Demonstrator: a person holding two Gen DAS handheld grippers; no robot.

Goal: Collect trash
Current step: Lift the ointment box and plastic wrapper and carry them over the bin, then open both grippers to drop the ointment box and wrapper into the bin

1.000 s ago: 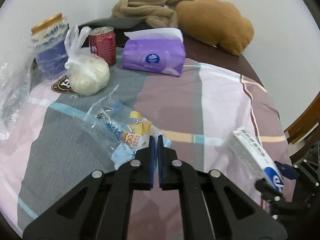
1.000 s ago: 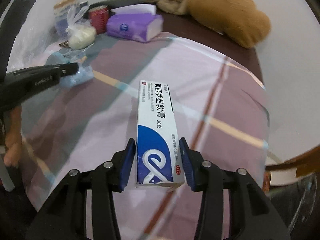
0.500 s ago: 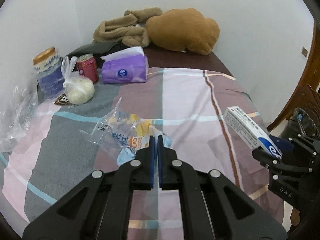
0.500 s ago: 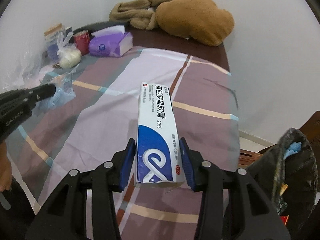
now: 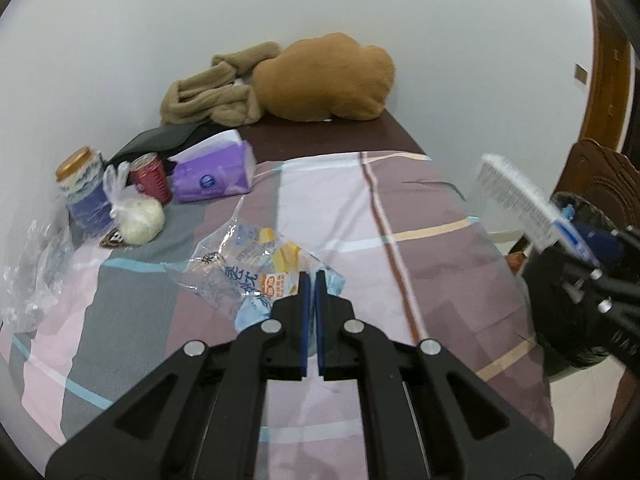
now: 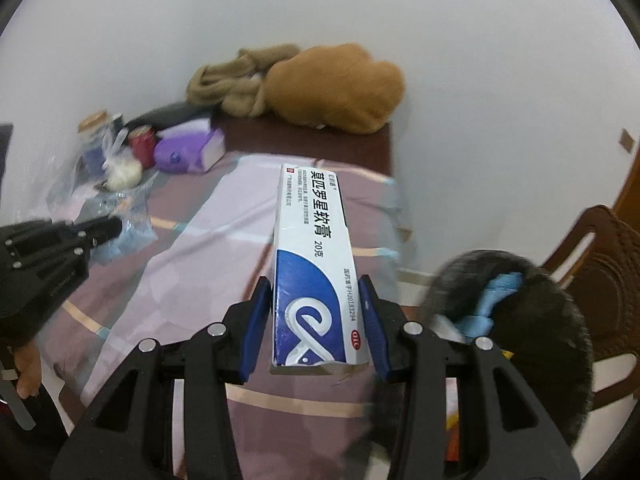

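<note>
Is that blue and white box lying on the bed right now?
No, the blue and white box is clamped in the right hand-held gripper, lifted above the bedsheet.

Black claw (image 5: 311,280), blue pads (image 6: 258,320)

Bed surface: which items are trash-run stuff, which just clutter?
Job: ointment box in right claw; plastic wrapper in left claw; black bin.
Clutter: tissue pack, red can, jar, bagged bun, plush.

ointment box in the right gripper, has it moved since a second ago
Yes. The ointment box, shut in the right gripper, has been carried off the bed's middle toward the black trash bag, which was out of the right wrist view a second ago.
</note>
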